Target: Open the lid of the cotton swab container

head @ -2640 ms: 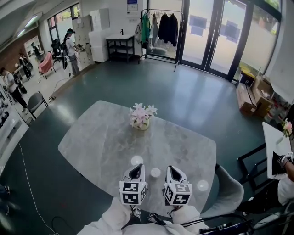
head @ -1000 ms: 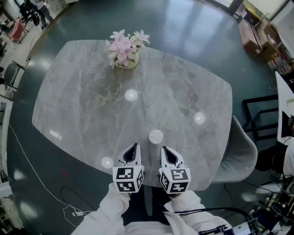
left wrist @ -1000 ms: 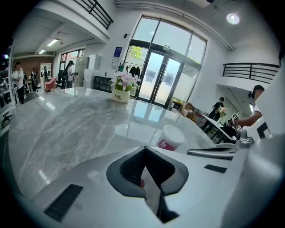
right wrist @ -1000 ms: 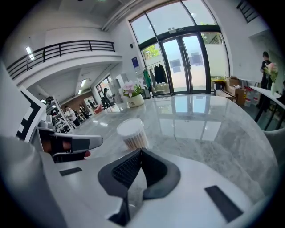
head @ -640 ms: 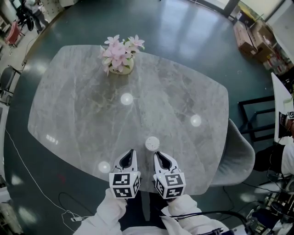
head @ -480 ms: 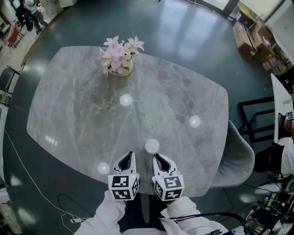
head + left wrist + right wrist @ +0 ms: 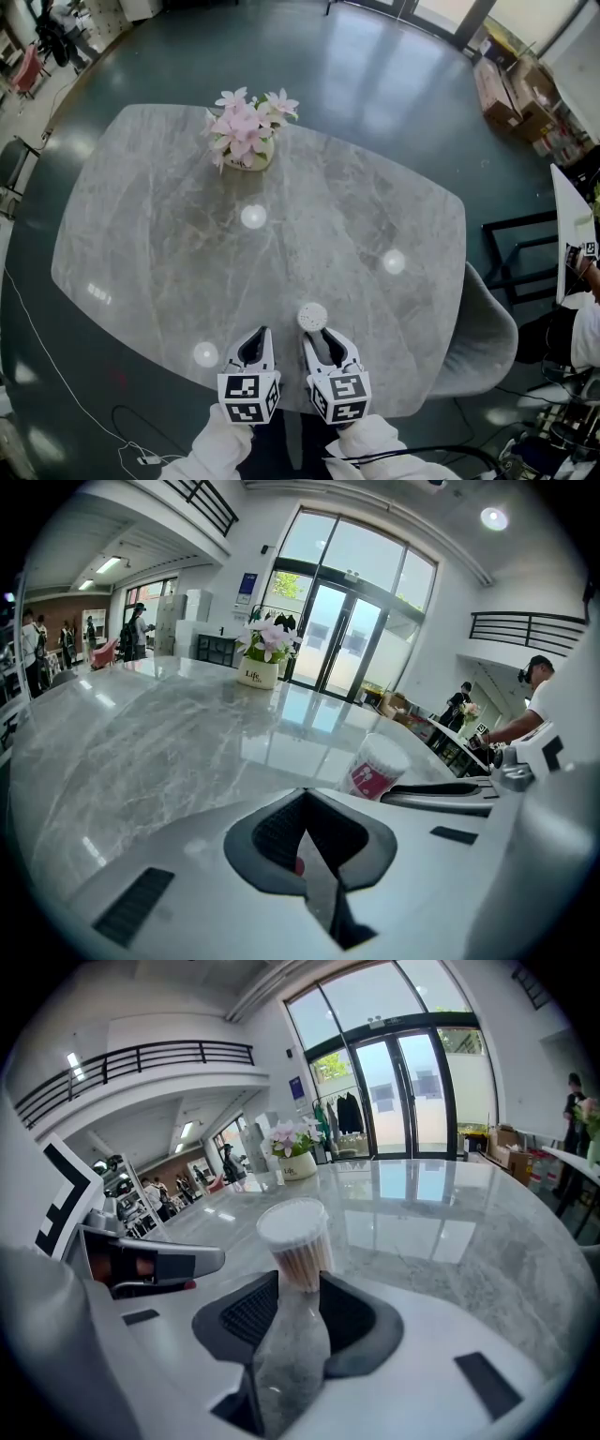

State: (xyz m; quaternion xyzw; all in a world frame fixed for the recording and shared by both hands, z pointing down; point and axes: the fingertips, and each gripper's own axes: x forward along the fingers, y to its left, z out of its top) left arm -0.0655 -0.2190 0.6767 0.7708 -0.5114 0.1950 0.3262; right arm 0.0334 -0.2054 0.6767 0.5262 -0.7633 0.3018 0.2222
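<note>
The cotton swab container (image 7: 312, 316) stands upright close to the near edge of the bench (image 7: 356, 206), about midway along it, and its white lid (image 7: 292, 1220) is on. Swab sticks show through the clear wall. Right behind it sits the right hand-held gripper (image 7: 324, 339), and in the right gripper view the container (image 7: 293, 1241) is dead ahead at the mouth of that hand-held gripper (image 7: 295, 1290). The jaws are spread fairly wide, with nothing clamped and bare bench showing between them. Just beside it, toward the near-left, is the left hand-held gripper (image 7: 253, 343). Its own view shows that gripper (image 7: 305, 834) with jaws at a narrow gap, only a sliver of bench between them, and the container (image 7: 375, 766) off to its right. Both are held low over the near edge, white sleeves (image 7: 220, 445) trailing behind. Out toward the far-left corner there's a pot of pink flowers (image 7: 246, 141). A grey chair (image 7: 483, 342) is tucked at the right edge.
</note>
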